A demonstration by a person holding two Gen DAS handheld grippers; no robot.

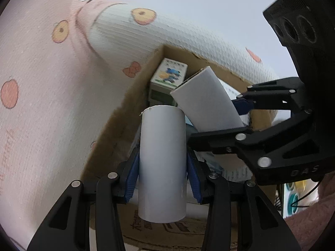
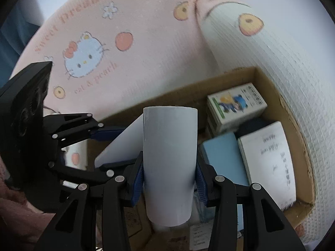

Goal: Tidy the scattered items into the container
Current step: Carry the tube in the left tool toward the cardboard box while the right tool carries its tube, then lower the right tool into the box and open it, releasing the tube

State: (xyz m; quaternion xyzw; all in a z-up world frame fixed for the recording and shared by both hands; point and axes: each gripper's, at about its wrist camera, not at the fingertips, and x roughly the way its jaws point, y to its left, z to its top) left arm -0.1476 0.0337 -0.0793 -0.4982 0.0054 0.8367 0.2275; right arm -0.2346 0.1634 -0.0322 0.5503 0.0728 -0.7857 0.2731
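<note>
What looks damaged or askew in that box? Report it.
The brown cardboard box has a ragged, torn rim along its right wall. Inside, the green-and-white cartoon carton sits tilted on other packs. Nothing looks spilled.

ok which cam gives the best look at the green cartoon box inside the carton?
Right wrist. The green cartoon box shows its whole printed top and one side, unobstructed, at the cardboard carton's far corner. In the left wrist view the box is smaller, with its lower part hidden behind the two white rolls.
</note>
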